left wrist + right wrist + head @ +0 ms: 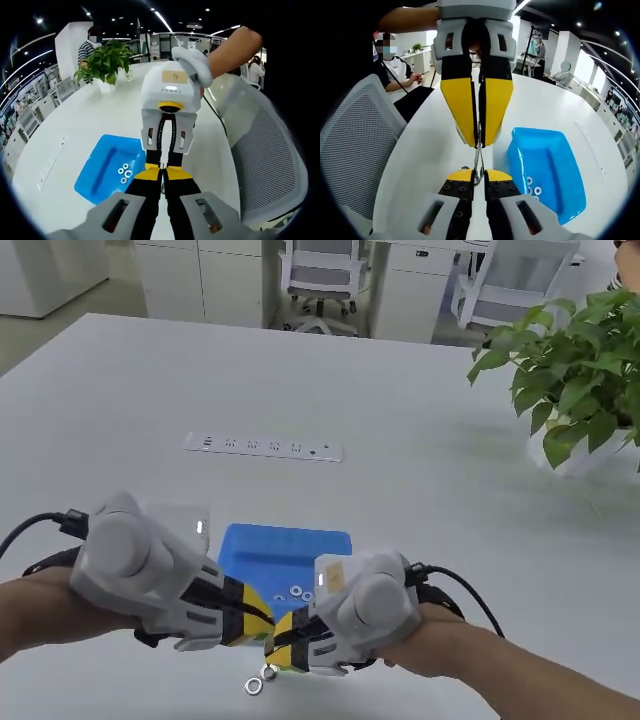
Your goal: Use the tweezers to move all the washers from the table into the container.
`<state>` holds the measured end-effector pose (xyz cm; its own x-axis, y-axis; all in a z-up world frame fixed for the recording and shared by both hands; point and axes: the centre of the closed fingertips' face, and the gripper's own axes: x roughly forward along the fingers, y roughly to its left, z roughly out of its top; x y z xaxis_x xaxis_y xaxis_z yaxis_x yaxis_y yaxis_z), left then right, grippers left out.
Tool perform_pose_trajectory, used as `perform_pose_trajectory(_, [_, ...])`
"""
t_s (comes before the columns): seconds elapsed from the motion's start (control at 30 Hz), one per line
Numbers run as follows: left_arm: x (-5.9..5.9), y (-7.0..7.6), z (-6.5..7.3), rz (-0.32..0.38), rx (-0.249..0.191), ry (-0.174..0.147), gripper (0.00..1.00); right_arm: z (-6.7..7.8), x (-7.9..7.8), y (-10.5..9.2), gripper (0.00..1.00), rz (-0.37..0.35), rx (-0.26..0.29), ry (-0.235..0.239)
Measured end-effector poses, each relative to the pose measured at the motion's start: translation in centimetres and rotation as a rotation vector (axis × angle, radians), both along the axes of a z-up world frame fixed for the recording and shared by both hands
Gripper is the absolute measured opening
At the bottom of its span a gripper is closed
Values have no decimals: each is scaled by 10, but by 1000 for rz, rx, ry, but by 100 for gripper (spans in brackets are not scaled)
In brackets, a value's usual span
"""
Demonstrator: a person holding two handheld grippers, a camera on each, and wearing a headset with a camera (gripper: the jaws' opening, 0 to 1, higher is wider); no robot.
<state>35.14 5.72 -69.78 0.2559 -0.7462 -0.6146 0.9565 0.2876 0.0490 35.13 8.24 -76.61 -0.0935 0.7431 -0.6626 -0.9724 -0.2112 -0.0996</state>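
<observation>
Right gripper (478,176): nearest the viewer, its yellow-tipped jaws are pressed together on the lower end of the tweezers (478,156).
Left gripper (479,141): faces the right one tip to tip, and its long yellow jaws are closed to a thin slot around the other end of the tweezers.
Tweezers: a thin, bright metal pair. They stand between the two sets of jaws, above the table's (420,490) near edge and just beside the container (262,543).
Tweezer tips: too small to tell whether they grip anything.
Loose washers (254,686): small shiny silver rings lying on the white table. In the head view they sit just below the meeting jaws, outside the container and near its front corner.
Container: a shallow blue tray with rounded corners, flat on the table just behind the grippers.
Washers in the container (297,592): a few silver rings clustered near its front right corner.
Power strip (262,446): white, well behind the container.
Plant (580,360): leafy green, on the table's far right.
Mesh chair (270,160): grey, beside the table edge.
</observation>
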Motion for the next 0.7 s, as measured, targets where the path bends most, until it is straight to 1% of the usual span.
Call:
perform_pose_trajectory(0.1, [-1, 2, 1, 3, -3, 2, 9, 3, 0, -1, 8, -1, 4, 0])
perform_pose_trajectory(0.2, [-1, 3, 2, 12, -14, 7, 14, 7, 1, -2, 8, -2, 6, -4])
perform_pose_trajectory(0.3, [-3, 4, 6, 24, -49, 19, 19, 11, 1, -1, 8, 0, 11, -12])
perform_pose_trajectory(0.37, [-5, 6, 5, 32, -56, 27, 24, 15, 2, -1, 8, 2, 15, -17])
perform_pose_trajectory(0.43, [-6, 8, 6, 40, -66, 23, 27, 20, 1, -1, 8, 8, 18, -23])
perform_pose_trajectory(0.5, [-7, 10, 6, 52, -79, 30, 31, 25, 1, -1, 9, 10, 24, -24])
perform_pose_trajectory(0.57, [-6, 14, 8, 90, -108, 28, 36, 29, -1, -1, 9, 20, 31, -21])
perform_pose_trajectory(0.7, [-3, 21, 9, 138, -130, 19, 47, 37, -1, -1, 9, 33, 37, -23])
